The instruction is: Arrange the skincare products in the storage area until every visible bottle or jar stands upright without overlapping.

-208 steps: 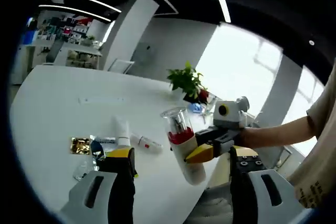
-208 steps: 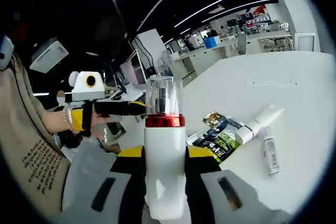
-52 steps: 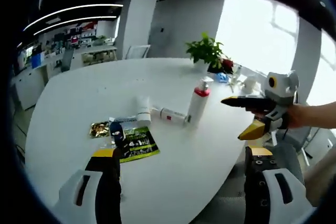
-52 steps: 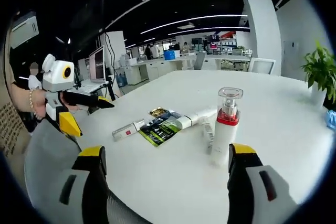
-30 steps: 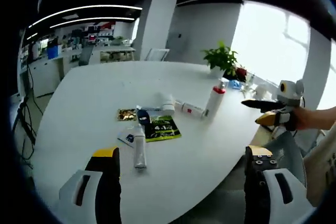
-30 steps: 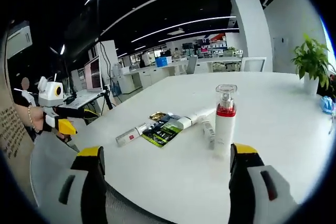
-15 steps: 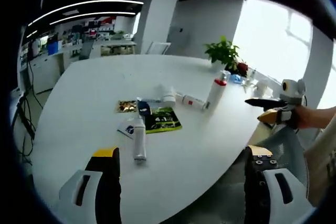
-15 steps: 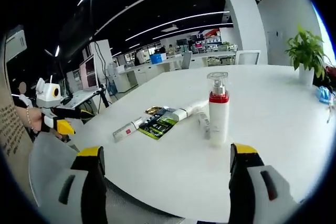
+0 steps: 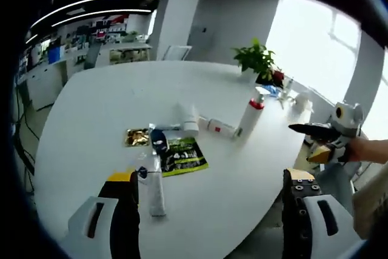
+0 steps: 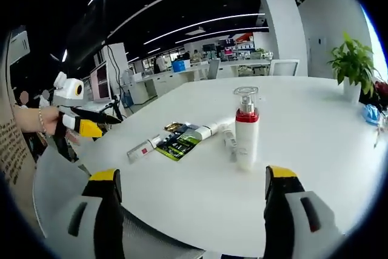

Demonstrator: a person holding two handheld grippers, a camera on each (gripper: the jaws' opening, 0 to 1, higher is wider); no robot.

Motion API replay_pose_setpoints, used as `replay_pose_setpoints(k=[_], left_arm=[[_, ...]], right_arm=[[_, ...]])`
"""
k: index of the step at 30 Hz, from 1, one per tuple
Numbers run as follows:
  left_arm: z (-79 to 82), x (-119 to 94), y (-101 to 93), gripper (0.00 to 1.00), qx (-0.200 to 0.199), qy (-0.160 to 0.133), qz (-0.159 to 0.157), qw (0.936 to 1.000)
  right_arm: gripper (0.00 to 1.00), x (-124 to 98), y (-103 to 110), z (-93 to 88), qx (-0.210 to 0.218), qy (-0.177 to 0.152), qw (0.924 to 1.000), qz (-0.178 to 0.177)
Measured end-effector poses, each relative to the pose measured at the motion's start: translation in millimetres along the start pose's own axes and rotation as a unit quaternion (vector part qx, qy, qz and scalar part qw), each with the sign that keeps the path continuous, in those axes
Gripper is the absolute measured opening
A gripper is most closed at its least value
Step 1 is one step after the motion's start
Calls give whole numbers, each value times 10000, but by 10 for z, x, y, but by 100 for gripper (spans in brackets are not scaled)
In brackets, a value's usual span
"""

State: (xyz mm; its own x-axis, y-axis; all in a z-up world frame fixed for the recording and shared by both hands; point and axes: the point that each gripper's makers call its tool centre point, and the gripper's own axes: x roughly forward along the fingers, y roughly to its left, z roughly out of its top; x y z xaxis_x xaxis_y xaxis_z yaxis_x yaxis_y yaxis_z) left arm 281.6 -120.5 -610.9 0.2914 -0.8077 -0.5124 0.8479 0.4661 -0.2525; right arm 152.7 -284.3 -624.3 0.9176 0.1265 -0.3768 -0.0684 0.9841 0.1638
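The right gripper point(image 10: 189, 210) has its jaws spread wide with nothing between them. Just beyond, a bit right of centre, the pump bottle point(image 10: 246, 128) stands upright on the white bench point(image 10: 315, 150). The left gripper point(image 9: 209, 213) is likewise spread and bare; a tube point(image 9: 156, 193) lies flat near its left jaw, with a green sachet point(image 9: 183, 156) and more tubes point(image 9: 189, 121) lying beyond, short of the bottle.

The table point(image 10: 315, 150) is smooth, matt white. The pump bottle point(image 10: 246, 130) at its 12 o'clock looks glossy white plastic with a clear cap and shiny red collar. Sachets point(image 9: 183, 156) gleam like foil.
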Motion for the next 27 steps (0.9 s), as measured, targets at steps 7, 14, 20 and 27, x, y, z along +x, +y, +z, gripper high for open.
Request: replay_pose_setpoints(k=[7, 14, 20, 27], left_arm=[[234, 375, -85, 95, 302, 195, -156, 9992], [352, 803, -118, 92, 527, 543, -217, 9969], [405, 1142, -81, 88, 613, 893, -218, 9939], [405, 1458, 46, 83, 705, 1330, -185, 9884]], right_arm=[[98, -50, -126, -32, 77, -5, 10000, -64], [98, -61, -233, -123, 224, 56, 9997, -75], [97, -49, -339, -196, 384, 80, 9992, -85], [97, -3, -396, -264, 494, 159, 9986, -53]])
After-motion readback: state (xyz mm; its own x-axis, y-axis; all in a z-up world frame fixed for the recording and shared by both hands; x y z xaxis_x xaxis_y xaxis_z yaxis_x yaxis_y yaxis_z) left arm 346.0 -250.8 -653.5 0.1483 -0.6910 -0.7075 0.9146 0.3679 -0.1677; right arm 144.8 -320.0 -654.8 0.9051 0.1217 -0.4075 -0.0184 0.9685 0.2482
